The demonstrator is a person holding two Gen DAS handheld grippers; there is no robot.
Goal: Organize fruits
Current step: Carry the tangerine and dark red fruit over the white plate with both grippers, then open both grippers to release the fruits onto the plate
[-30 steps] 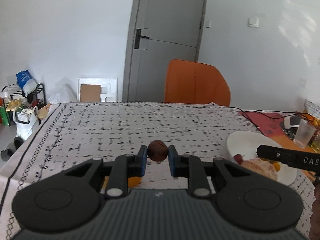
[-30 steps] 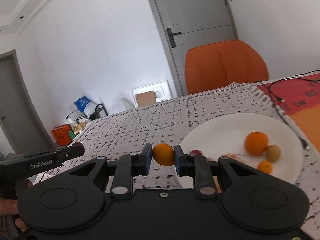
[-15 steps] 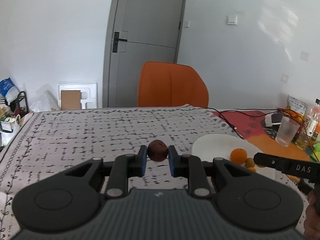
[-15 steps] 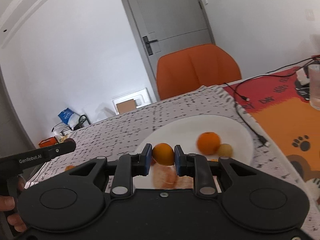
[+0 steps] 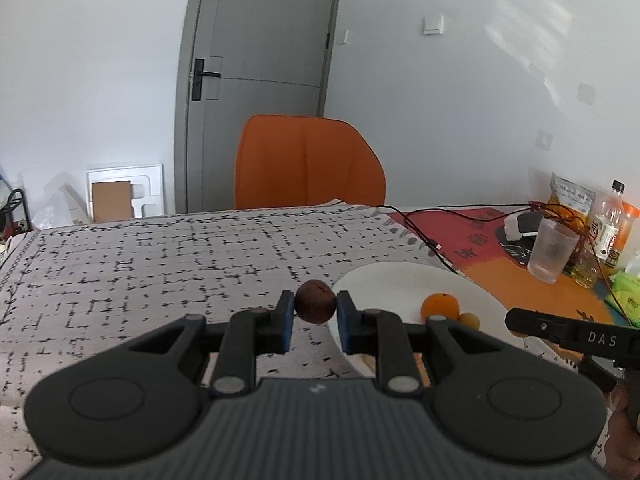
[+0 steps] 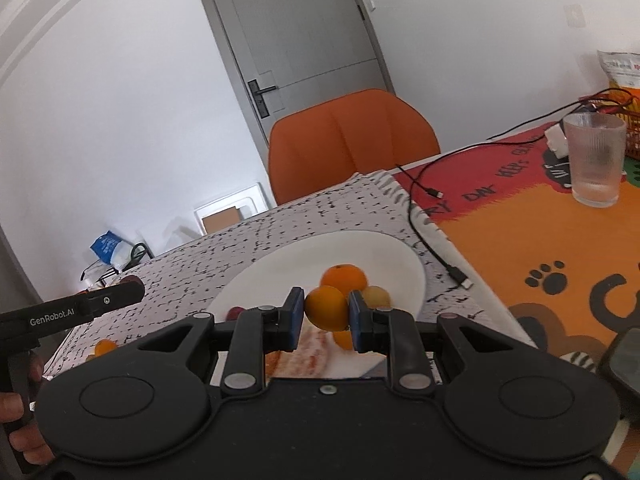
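Note:
My left gripper (image 5: 315,307) is shut on a small brown round fruit (image 5: 315,306), held above the table just left of the white plate (image 5: 384,280). My right gripper (image 6: 326,309) is shut on a small orange fruit (image 6: 326,307), held over the white plate (image 6: 280,264). On the plate lie an orange (image 6: 344,277), a yellowish fruit (image 6: 376,294), a red fruit (image 6: 235,312) and peeled citrus (image 6: 316,350). The orange (image 5: 439,305) also shows in the left wrist view. A small orange fruit (image 6: 105,346) lies on the cloth left of the plate.
A black-and-white patterned cloth (image 5: 160,264) covers the table. An orange chair (image 5: 308,162) stands behind it. A black cable (image 6: 424,216) runs by the plate. A glass cup (image 6: 596,160), a bottle (image 5: 606,224) and packets stand on the orange mat (image 6: 540,232) at the right.
Both grippers have moved right toward the plate, each still holding its fruit. The right gripper's orange fruit now hangs over the plate.

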